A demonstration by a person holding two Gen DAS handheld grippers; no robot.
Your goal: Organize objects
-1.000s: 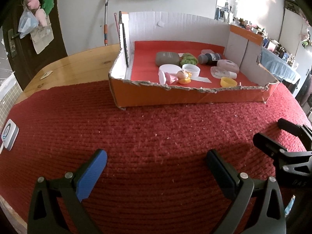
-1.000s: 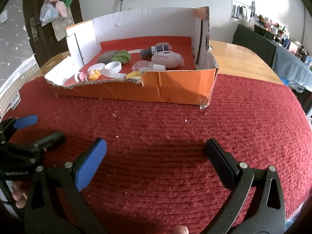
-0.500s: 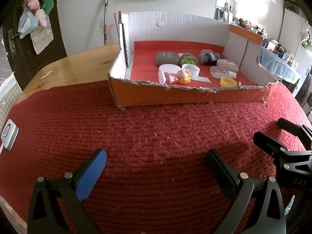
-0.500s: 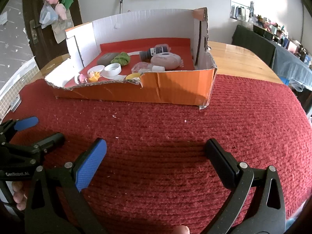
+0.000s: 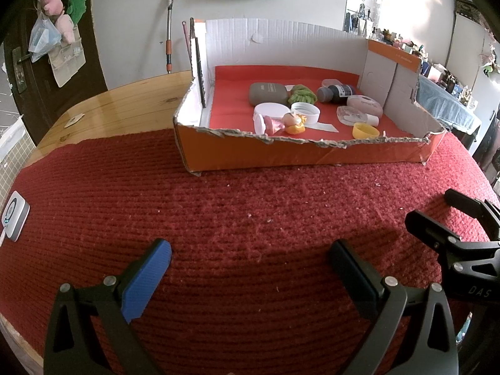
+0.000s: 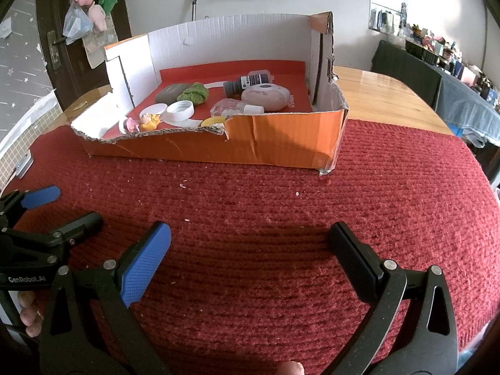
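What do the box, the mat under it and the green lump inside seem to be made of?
Box: corrugated cardboard, matte orange outside, white inside; the torn front rim shows fluting. Mat: dark red woven or knitted textile, ribbed rows with lint specks. Green lump: soft, probably yarn or cloth, going by its nubby crumpled surface.

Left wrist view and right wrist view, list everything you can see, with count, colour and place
Cardboard box: one, orange outside, white walls, red floor, on the mat.
Mat: one, dark red, over the wooden table.
Grey pouch: one, back of box.
Green cloth: one, beside the pouch.
Dark bottle: one, lying at the back.
Pink case: one, right side.
White lids: two, middle.
Small figure: one, pink and yellow, near front wall.
Yellow cap: one, front right.
White device: one, mat's left edge.
Left gripper: open, empty.
Right gripper: open, empty.
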